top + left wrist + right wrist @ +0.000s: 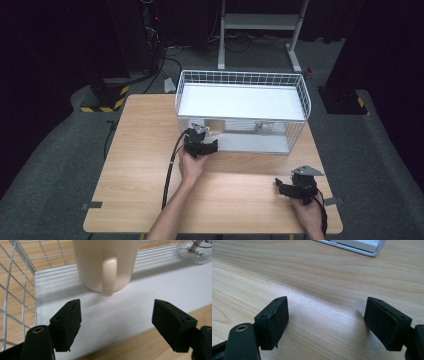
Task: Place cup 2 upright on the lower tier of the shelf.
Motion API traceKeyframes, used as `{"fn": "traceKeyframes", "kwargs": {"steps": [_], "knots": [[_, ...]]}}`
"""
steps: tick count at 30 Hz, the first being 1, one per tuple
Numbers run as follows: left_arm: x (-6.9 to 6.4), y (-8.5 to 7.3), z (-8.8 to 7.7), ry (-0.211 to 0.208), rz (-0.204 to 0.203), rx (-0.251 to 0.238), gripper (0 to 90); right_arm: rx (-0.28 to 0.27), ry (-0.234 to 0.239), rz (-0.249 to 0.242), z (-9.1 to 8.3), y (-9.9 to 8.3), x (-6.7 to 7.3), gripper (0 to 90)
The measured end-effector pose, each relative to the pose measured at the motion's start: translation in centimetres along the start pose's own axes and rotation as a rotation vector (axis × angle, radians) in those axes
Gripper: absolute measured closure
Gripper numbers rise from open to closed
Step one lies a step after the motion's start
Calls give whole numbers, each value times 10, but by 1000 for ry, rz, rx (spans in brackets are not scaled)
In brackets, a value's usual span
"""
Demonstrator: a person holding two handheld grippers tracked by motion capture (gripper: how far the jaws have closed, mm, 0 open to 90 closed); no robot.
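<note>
A cream mug (106, 263) stands upright on the white lower shelf (155, 290) of a wire rack (300, 95), its handle facing my left gripper (116, 312). That gripper is open just in front of the shelf edge, a short gap from the handle, with nothing between its pads. From above, the left gripper (210, 145) sits at the rack's front left, by the mug (216, 127). My right gripper (325, 312) is open over bare wood, holding nothing, near the table's front right corner (282, 186).
A clear glass object (193, 252) stands on the same shelf to the right of the mug. The rack has a white top shelf (240, 100) with wire walls. The wooden table (140, 165) lies open on the left and in front. Dark stands and cables are behind it.
</note>
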State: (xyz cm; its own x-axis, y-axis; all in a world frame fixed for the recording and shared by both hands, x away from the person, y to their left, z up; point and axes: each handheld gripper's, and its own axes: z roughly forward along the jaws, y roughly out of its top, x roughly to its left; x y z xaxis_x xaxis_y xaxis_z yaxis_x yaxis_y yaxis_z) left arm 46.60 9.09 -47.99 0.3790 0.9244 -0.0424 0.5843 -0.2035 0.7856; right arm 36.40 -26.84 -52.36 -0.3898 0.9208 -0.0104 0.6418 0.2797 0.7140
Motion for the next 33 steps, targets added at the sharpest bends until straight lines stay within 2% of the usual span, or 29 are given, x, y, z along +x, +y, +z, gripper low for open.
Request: {"fn": "traceKeyframes", "kwargs": {"steps": [1, 3, 5, 6, 7, 8, 10, 17, 25, 27, 33], "knots": [[-1, 0, -1, -9, -7, -1, 241, 0, 0, 0, 0, 0, 0, 201], [-2, 0, -5, -2, 18, -12, 242, 0, 0, -1, 0, 0, 0, 201], [-5, 0, -7, -20, 8, -18, 242, 0, 0, 0, 0, 0, 0, 201], [-5, 0, -9, -18, 17, -22, 242, 0, 0, 0, 0, 0, 0, 201], [-5, -1, -10, -31, 5, -24, 242, 0, 0, 0, 0, 0, 0, 201], [-5, -1, -12, -29, 16, -24, 242, 0, 0, 0, 0, 0, 0, 201], [-6, -2, -15, -40, 12, -29, 240, 0, 0, -2, 0, 0, 0, 201], [-6, -3, -24, -44, 28, -46, 240, 0, 0, 0, 0, 0, 0, 201], [-4, -10, -36, -59, 24, -56, 242, 0, 0, -1, 0, 0, 0, 201], [-4, -11, -39, -63, 26, -46, 240, 0, 0, 0, 0, 0, 0, 201], [-4, -14, -49, -74, 41, -55, 245, 0, 0, 0, 0, 0, 0, 201]]}}
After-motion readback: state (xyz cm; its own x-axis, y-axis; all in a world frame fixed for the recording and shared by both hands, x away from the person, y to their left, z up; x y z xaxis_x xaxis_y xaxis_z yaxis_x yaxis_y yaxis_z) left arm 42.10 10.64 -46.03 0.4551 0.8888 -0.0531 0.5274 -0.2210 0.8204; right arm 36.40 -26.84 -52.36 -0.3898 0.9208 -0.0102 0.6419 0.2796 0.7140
